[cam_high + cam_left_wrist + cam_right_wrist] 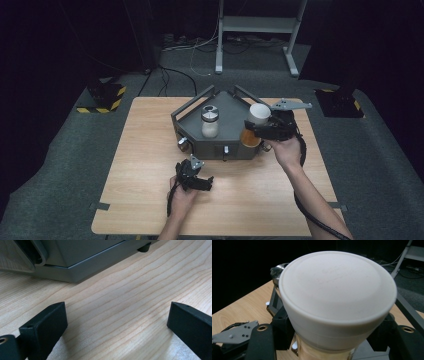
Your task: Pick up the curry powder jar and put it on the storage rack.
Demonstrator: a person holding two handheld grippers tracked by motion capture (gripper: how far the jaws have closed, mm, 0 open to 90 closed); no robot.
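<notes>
While the right gripper (256, 131) pinches a white-lidded jar (258, 114), another jar (210, 121) stands nearby in the grey tray (231, 102). Left gripper (199, 181) rests spread open on the table (145, 150).

A white-lidded amber jar (254, 125) sat against a grey tray (235, 107). The table (150, 150) was pale wood grain; hazard stripes (107, 100) were yellow and black.

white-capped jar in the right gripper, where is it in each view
High view: the white-capped jar sits right of centre, clamped by the right gripper at the grey tray's right corner.
Left gripper view: not in it.
Right gripper view: the jar's cap is centre frame, close up.
Shared landmark: the wooden table.
</notes>
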